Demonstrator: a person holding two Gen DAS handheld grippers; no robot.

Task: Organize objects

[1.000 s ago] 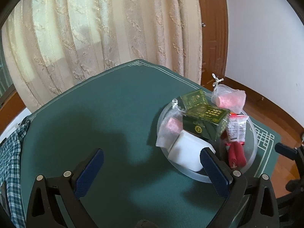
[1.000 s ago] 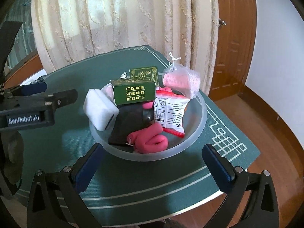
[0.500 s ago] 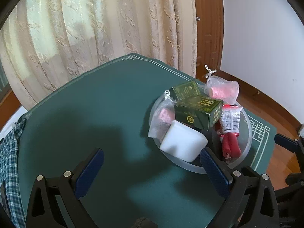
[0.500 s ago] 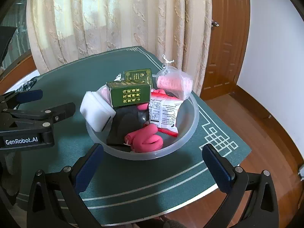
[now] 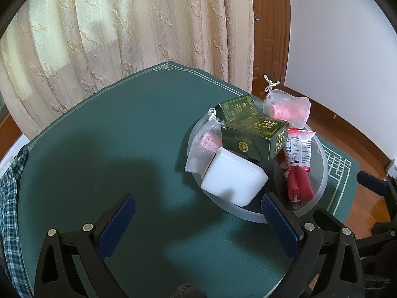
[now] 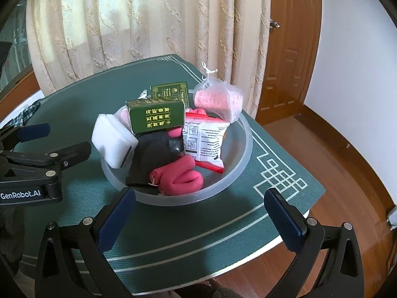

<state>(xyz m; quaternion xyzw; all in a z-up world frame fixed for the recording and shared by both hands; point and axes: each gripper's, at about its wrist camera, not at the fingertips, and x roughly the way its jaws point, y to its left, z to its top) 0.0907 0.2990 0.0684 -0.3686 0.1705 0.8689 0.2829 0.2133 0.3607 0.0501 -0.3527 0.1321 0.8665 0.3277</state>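
Best approached with both grippers, left gripper (image 5: 196,219) and right gripper (image 6: 198,214), spread wide and empty, lowered squarely over the white block (image 6: 113,144) leaning on the bowl (image 6: 238,171) rim just ahead.

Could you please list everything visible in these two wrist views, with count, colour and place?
bowl: 1, translucent, on the table's right part
boxes: 2, dark green with gold print, in the bowl
white block: 1, leaning over the bowl's left rim
mesh pouches: 2, pink inside, at the bowl's edges
snack packet: 1, white and red, in the bowl
pink roll: 1, bowl front
black item: 1, beneath the boxes
table: 1, green mat
curtain: cream, behind
door: brown
checked cloth: table's left edge
left gripper: open, empty
right gripper: open, empty
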